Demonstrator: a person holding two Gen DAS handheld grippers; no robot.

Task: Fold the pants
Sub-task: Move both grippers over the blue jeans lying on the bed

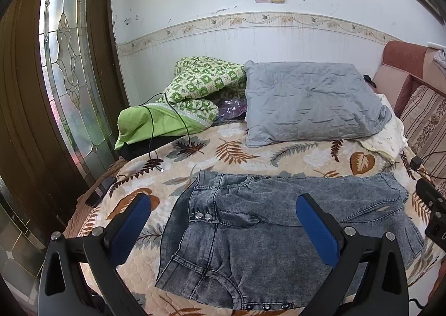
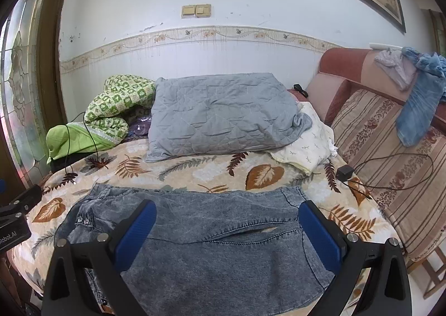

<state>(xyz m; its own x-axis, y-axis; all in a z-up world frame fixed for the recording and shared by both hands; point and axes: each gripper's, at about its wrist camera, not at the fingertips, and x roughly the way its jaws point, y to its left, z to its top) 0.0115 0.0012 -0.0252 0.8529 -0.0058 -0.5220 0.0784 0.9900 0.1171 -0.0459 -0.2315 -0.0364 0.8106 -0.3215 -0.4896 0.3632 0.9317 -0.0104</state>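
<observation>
Pants [image 1: 251, 238] lie crosswise, waistband toward the door; left tool [image 1: 223, 221] and right tool [image 2: 227, 226] hover, jaws wide.

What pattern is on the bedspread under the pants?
Brown and grey leaves on a cream bedspread, under the pants; clearest in the right wrist view.

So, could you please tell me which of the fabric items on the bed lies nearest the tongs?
The grey acid-washed denim pants, spread flat on the leaf-print bedspread just below both open tongs. The grey pillow and green checked quilt lie farther back by the wall.
</observation>
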